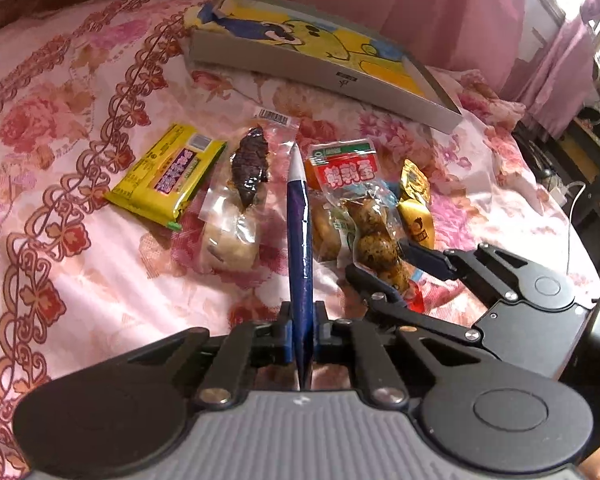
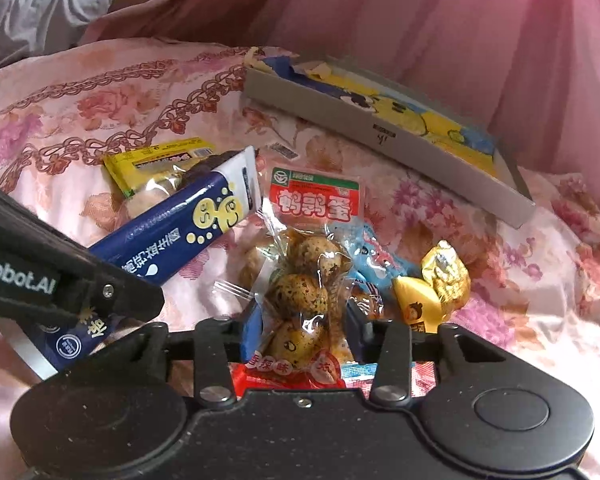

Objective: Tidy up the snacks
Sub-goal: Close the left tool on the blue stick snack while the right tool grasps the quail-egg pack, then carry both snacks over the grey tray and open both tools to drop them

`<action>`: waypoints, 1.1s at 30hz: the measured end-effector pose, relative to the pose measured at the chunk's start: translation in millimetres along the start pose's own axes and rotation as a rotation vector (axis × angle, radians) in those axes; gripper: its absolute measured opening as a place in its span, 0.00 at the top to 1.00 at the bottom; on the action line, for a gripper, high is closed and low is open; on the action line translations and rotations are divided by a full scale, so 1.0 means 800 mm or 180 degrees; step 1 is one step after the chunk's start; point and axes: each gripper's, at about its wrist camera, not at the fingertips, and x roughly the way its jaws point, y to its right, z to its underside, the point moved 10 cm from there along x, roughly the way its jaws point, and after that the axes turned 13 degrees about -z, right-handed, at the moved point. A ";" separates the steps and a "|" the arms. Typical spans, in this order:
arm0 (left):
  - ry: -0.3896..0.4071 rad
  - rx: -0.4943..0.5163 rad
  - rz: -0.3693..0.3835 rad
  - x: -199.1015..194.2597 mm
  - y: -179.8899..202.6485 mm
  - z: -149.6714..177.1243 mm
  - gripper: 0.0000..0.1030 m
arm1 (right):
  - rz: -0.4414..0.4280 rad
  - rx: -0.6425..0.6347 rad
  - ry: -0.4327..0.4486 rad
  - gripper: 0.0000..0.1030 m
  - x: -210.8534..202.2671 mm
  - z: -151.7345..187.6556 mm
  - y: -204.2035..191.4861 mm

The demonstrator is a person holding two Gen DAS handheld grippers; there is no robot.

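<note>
My left gripper [image 1: 302, 322] is shut on a dark blue and white snack packet [image 1: 300, 240], held edge-on above the bed; the right wrist view shows its printed face [image 2: 180, 232]. My right gripper [image 2: 304, 332] is shut on a clear packet of speckled quail eggs [image 2: 300, 288] with a red label, one pad on each side. That packet lies in the snack pile on the floral bedspread [image 1: 80, 220]. In the left wrist view, the right gripper [image 1: 378, 258] reaches in from the right.
A yellow packet [image 1: 166, 176], a dark brown snack in clear wrap [image 1: 250, 168], a pale bun [image 1: 230, 244] and gold-wrapped snacks [image 1: 416, 204] lie around. A shallow grey box with a yellow cartoon inside [image 1: 320, 60] sits behind. Pink curtains hang beyond.
</note>
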 end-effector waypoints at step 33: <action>0.1162 -0.0325 -0.0126 -0.041 0.038 -0.164 0.92 | 0.0838 -0.0157 0.1139 0.61 -0.058 -0.077 0.092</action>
